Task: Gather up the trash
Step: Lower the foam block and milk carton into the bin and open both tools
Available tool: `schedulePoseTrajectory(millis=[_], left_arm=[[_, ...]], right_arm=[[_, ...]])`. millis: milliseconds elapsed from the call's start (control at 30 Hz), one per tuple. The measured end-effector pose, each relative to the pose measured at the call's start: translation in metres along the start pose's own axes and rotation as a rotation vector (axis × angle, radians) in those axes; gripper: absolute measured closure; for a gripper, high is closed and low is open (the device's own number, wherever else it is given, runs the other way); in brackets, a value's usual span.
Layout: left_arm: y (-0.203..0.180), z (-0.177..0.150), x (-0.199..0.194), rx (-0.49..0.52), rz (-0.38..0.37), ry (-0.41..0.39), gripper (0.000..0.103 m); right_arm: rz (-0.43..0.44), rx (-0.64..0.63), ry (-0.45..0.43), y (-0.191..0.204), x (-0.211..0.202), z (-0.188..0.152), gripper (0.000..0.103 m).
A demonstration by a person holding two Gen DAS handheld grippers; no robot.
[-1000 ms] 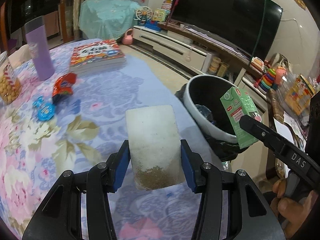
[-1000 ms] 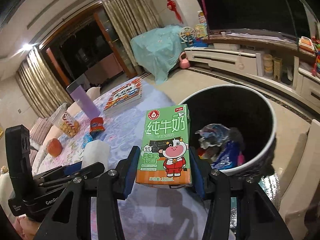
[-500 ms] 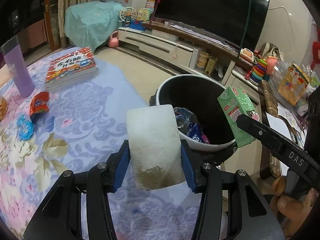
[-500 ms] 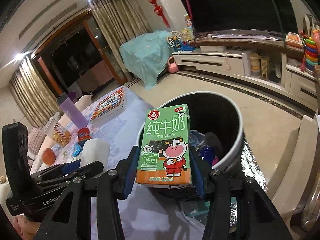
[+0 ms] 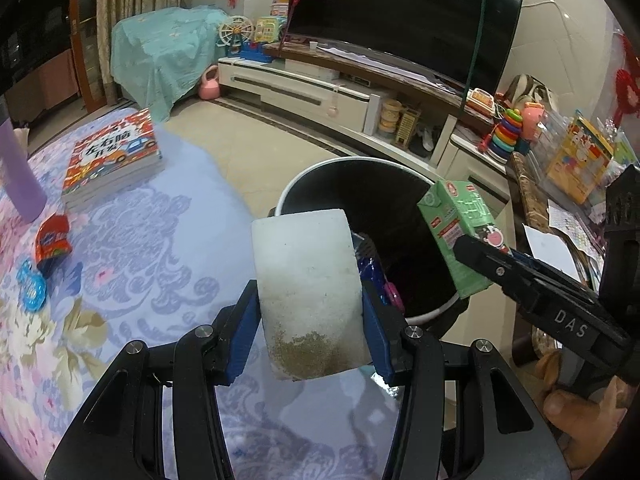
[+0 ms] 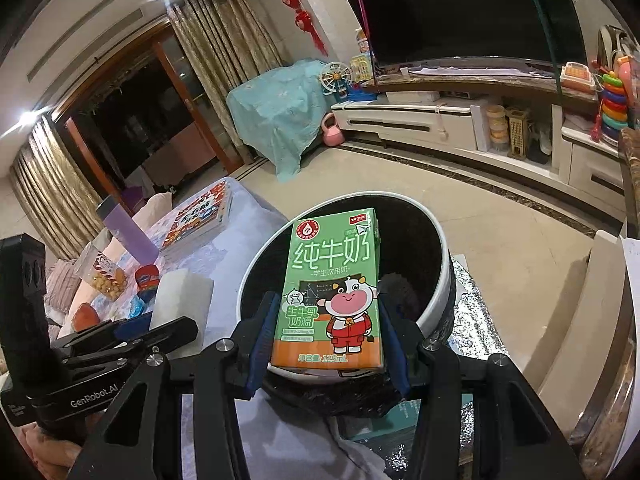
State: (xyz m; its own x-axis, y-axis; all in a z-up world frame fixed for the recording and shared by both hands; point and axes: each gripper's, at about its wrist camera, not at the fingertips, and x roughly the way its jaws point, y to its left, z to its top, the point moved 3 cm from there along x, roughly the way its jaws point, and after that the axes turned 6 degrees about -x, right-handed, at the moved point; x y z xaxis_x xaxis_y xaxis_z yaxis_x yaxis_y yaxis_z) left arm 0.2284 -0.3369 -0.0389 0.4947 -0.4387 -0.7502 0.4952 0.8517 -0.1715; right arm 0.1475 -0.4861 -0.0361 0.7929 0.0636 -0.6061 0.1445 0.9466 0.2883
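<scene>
Floral tablecloth (image 5: 132,264) below; left gripper (image 5: 310,332) tilted down, jaws pinching white sponge (image 5: 308,292); right gripper (image 6: 326,336) pinching milk carton (image 6: 332,288) over bin (image 6: 436,292).

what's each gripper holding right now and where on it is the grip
The left gripper is shut on the white sponge block, fingers on its two side faces near the stained end. The right gripper is shut on the green milk carton, fingers on its lower sides.

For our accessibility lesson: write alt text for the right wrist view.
The right gripper holds a green milk carton in front of a trash bin. At left, the left gripper holds a white block beside the table.
</scene>
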Motion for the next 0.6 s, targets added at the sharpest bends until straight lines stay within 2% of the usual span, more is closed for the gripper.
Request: schedulePoseTrajectory(millis=[600], left_arm=[[-0.022, 0.019, 0.033, 0.034, -0.007, 0.051, 0.055]], right_arm=[[-0.002, -0.005, 0.029, -0.013, 0.012, 0.016, 0.054]])
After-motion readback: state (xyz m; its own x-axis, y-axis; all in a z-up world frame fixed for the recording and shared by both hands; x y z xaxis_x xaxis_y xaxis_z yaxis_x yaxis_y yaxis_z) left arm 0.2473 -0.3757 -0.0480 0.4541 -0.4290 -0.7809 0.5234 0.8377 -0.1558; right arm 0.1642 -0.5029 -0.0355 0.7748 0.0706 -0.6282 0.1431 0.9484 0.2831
